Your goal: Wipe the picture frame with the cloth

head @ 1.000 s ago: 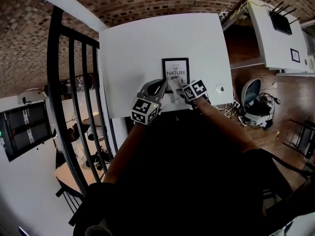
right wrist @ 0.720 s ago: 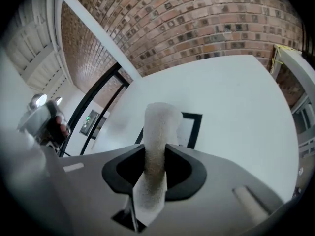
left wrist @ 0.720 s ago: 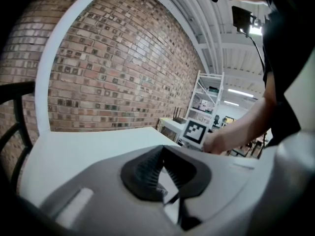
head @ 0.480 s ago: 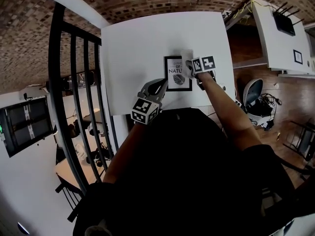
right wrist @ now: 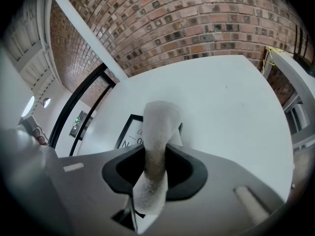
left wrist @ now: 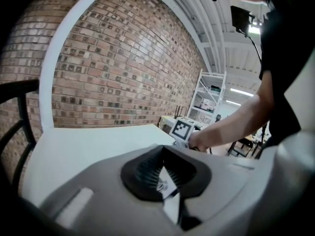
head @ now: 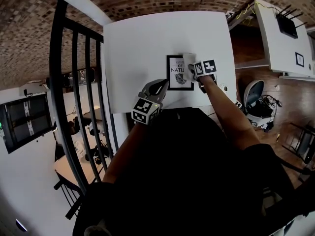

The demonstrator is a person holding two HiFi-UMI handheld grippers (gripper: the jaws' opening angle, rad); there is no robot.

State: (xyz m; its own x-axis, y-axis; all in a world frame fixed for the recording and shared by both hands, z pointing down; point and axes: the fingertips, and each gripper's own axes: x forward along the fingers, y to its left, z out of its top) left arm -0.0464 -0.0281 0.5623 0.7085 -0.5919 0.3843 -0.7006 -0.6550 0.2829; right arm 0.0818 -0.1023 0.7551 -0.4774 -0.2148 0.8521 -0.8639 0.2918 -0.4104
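Evidently the left claw (head: 160, 86) pinches the lower left corner of the picture frame (head: 175, 77), which lies flat on the desk (head: 138, 48), probably to steady it. The right claw (head: 193, 73) is clamped on the cloth (right wrist: 156, 132), which hangs over the frame's upper right edge, just ahead of its tips.

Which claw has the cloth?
The right claw: the cloth is pinched in it, over the frame. The left claw grips only the frame's corner.
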